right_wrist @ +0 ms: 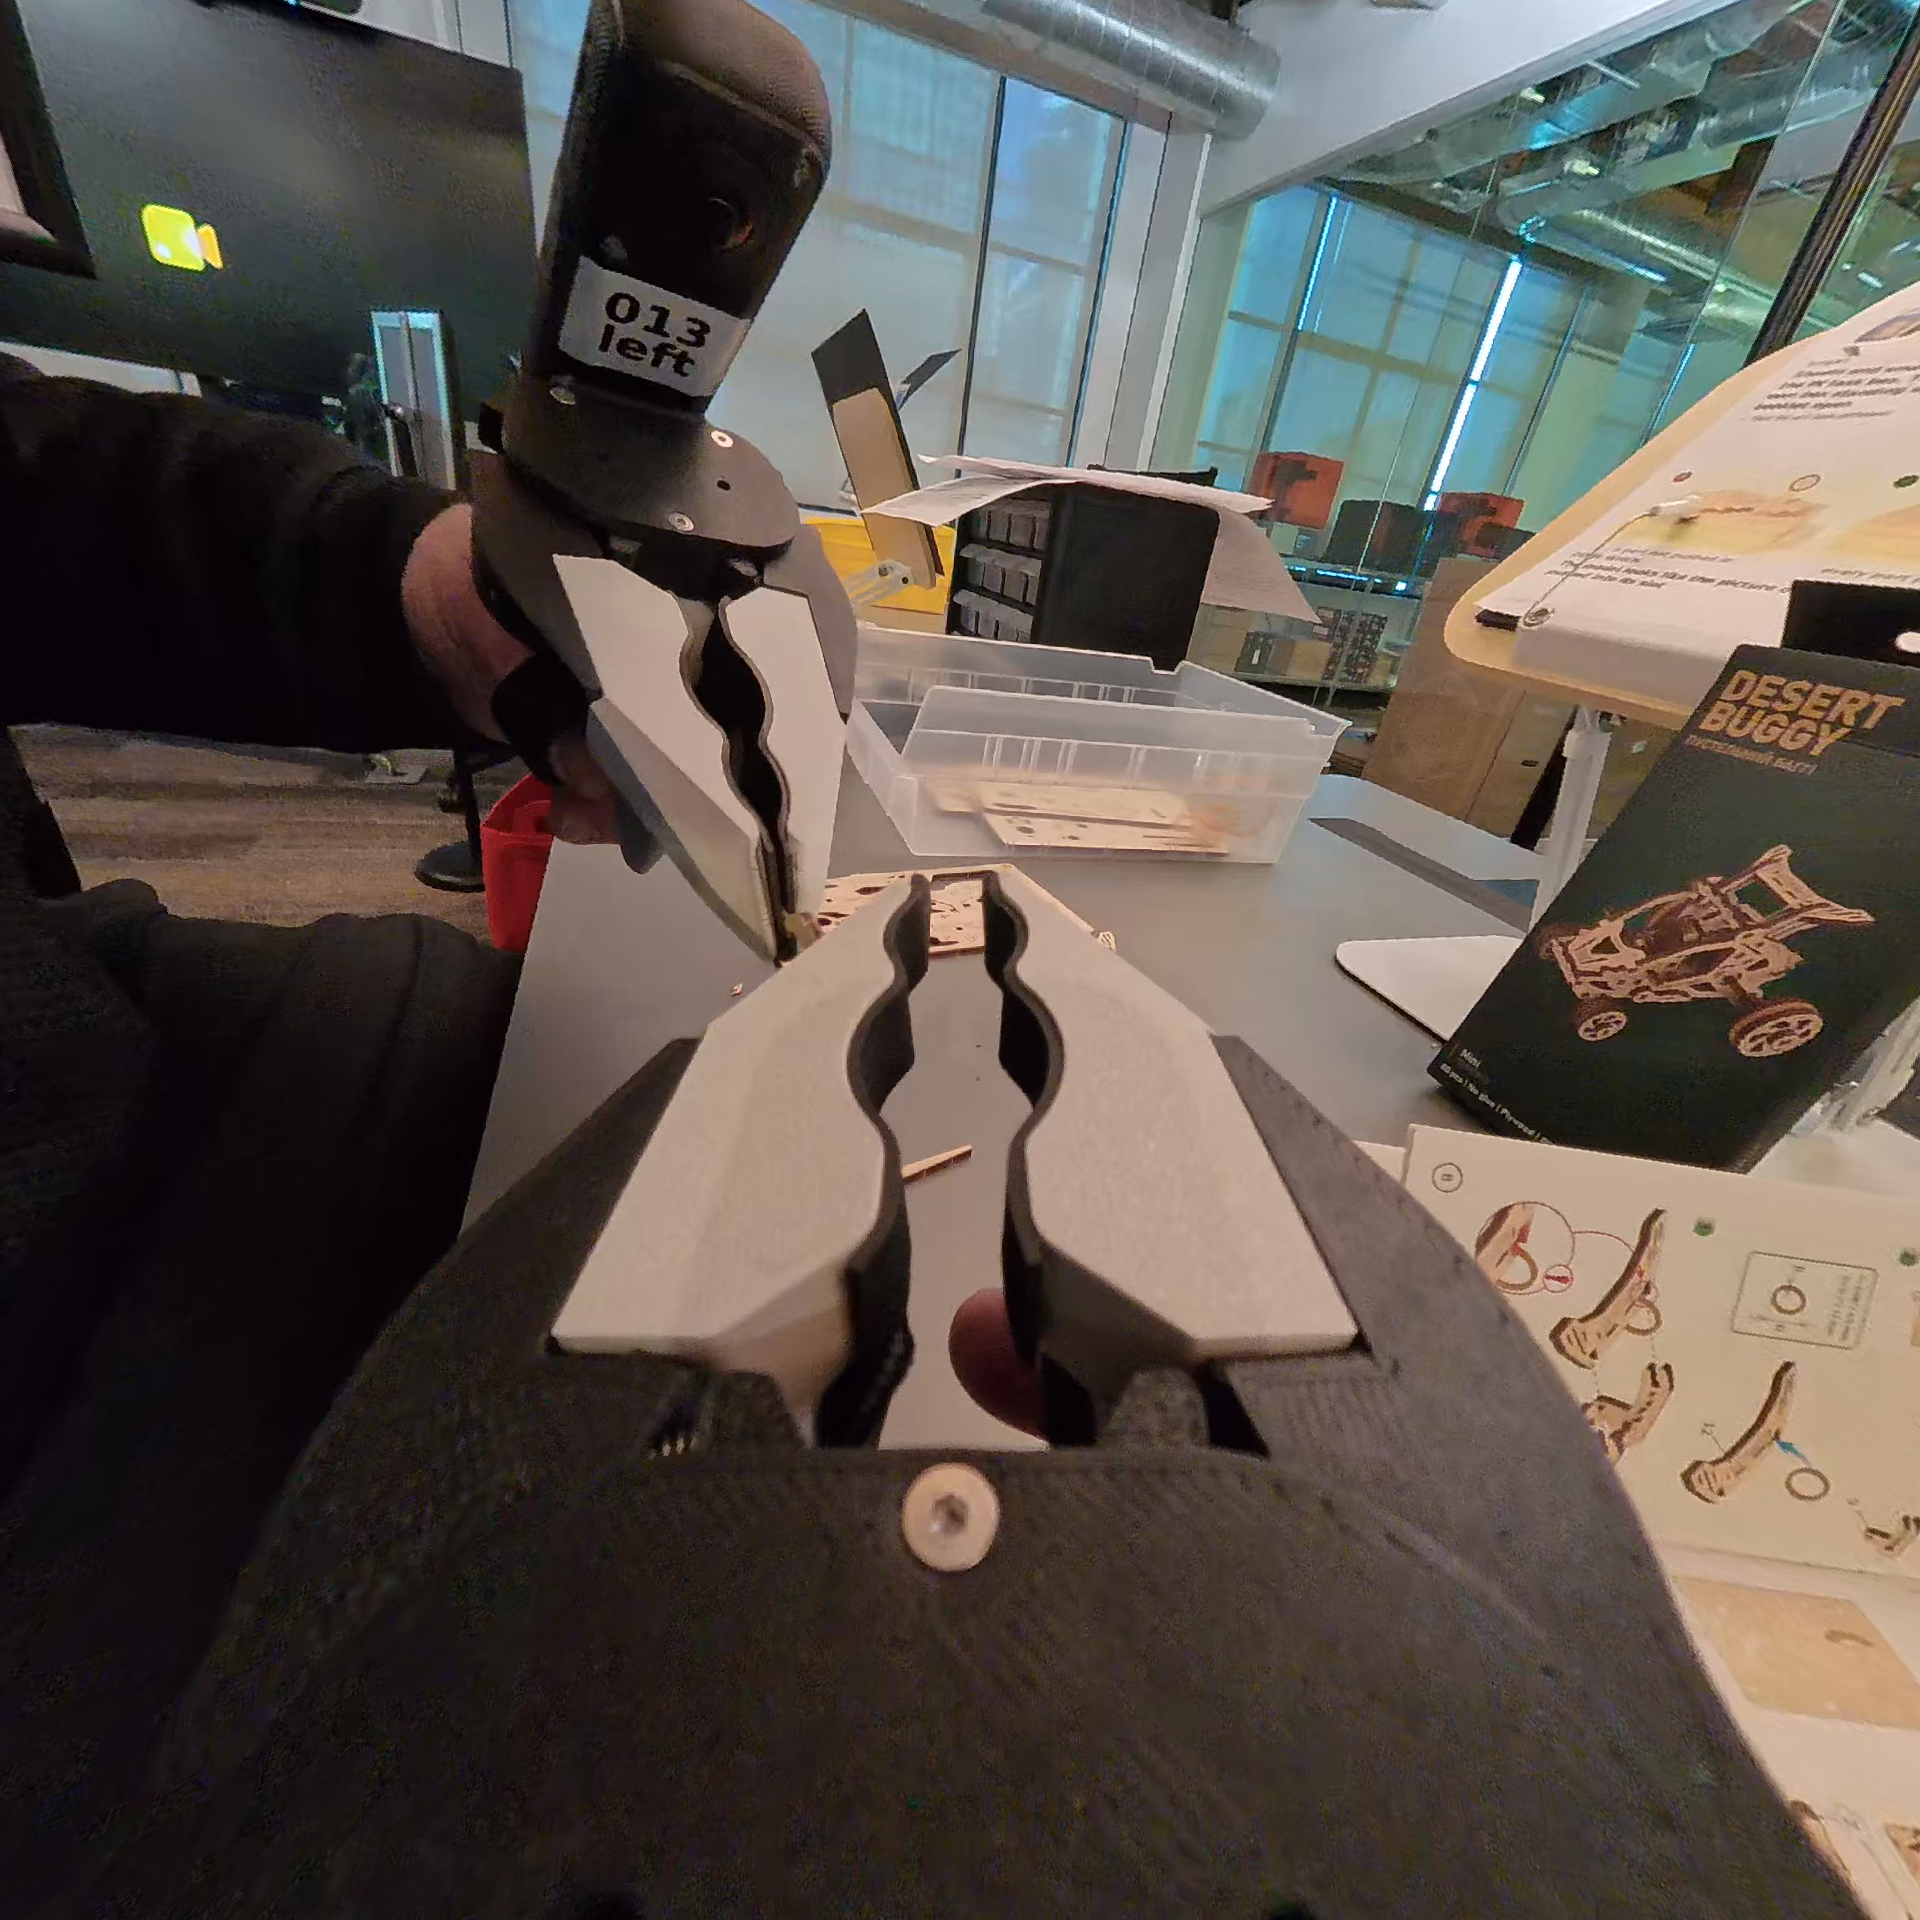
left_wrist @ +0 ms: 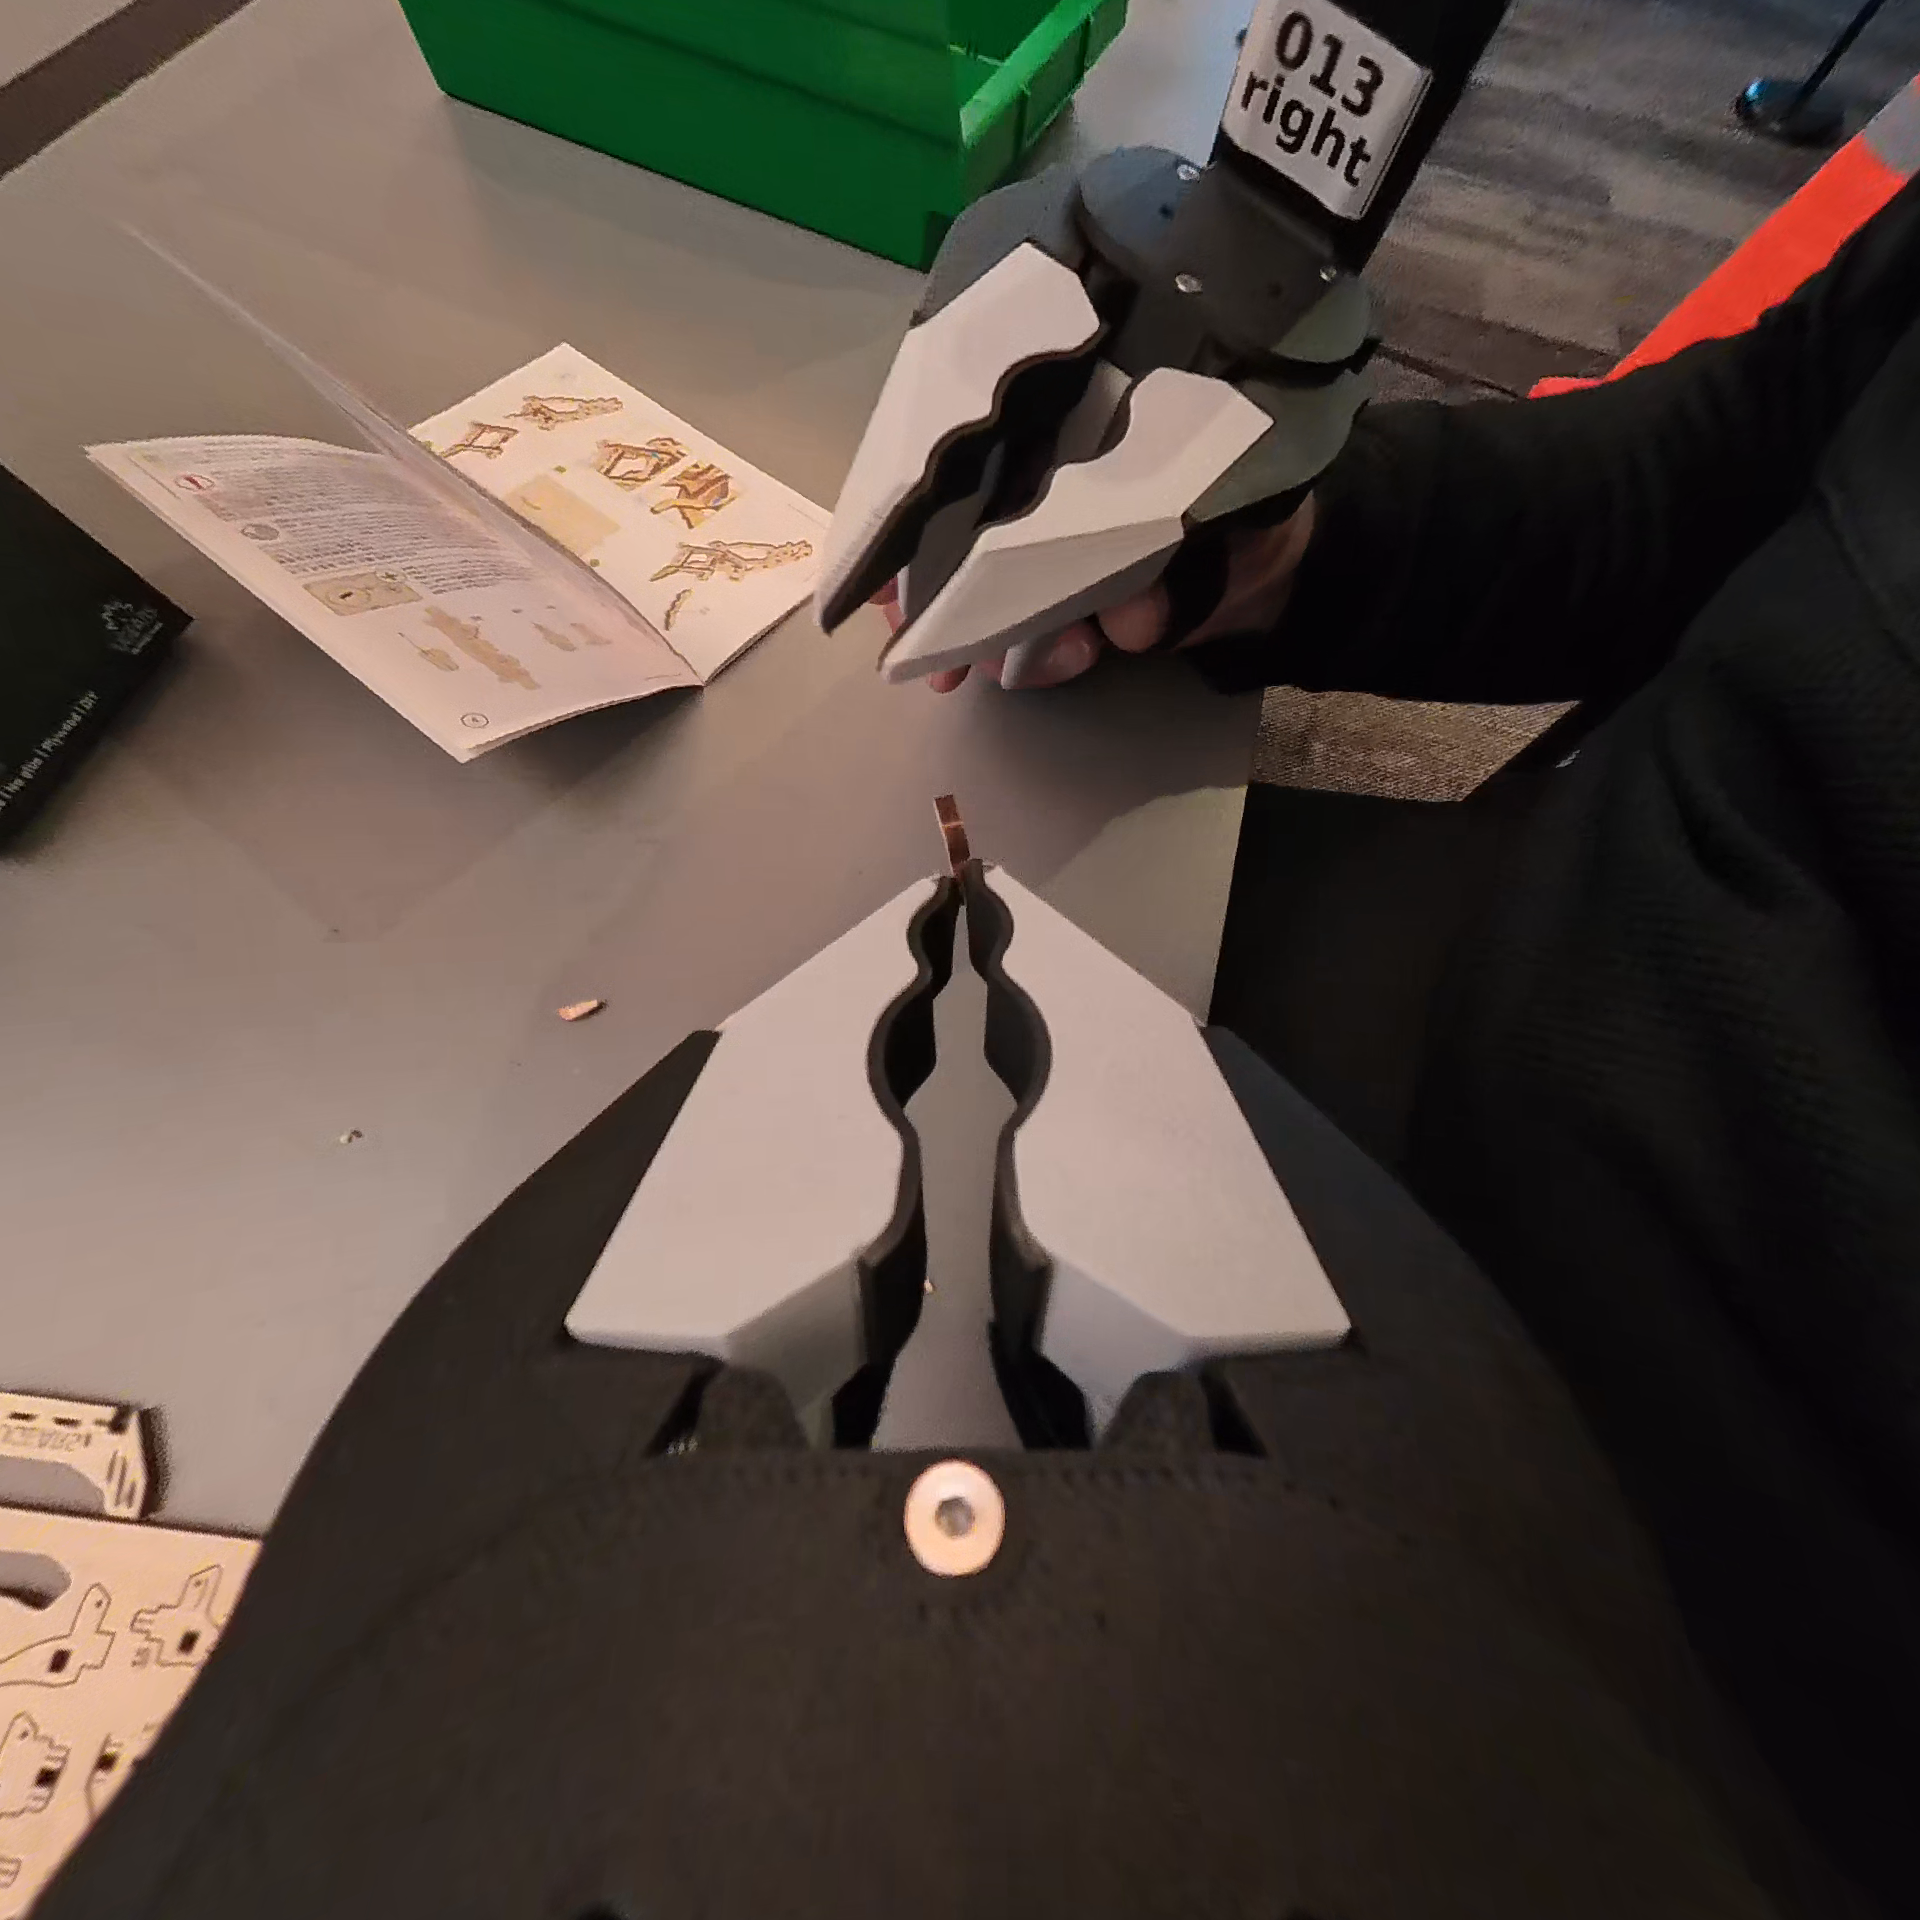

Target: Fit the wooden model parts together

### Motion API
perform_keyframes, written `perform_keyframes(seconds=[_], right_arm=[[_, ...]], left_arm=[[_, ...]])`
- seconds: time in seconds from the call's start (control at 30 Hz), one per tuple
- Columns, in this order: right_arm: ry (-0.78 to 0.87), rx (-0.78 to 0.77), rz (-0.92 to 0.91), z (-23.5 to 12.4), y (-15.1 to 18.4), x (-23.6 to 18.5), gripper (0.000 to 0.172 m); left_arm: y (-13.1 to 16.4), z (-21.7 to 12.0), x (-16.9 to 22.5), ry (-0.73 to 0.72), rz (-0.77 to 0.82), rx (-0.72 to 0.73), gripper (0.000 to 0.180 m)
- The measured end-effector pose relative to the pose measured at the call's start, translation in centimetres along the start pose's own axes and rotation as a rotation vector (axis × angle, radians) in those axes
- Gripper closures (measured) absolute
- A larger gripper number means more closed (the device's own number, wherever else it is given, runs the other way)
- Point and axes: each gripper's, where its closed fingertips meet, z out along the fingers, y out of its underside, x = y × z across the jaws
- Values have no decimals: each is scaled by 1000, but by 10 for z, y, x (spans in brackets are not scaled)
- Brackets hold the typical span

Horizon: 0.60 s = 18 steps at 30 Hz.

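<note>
A small wooden piece point(left_wrist: 952, 831) sticks out past the tips of the left gripper point(left_wrist: 961, 881), whose fingers are pinched together on it above the grey table point(left_wrist: 416, 935). The right gripper point(left_wrist: 860, 646) hangs just beyond, apart from the piece, jaws slightly parted and seemingly holding nothing. A wooden parts sheet point(right_wrist: 951, 920) lies flat behind its fingertips

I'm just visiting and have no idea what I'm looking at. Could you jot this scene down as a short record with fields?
Setting: grey table
Left gripper: fingers closed on a small wooden piece
Right gripper: fingers apart, nothing between them
Reference: open instruction booklet
Parts: laser-cut wooden sheet; clear bin with more sheets
Other: green bin, black kit box
</note>
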Motion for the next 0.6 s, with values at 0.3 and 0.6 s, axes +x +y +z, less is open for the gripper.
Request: perform_keyframes(seconds=[0.3, 0.6], right_arm=[[18, 40, 60, -6, -5, 11, 161], [15, 49, 67, -7, -6, 11, 159]], left_arm=[[-7, -13, -11, -60, -41, 62, 180], [-11, -7, -9, -42, -67, 104, 180]])
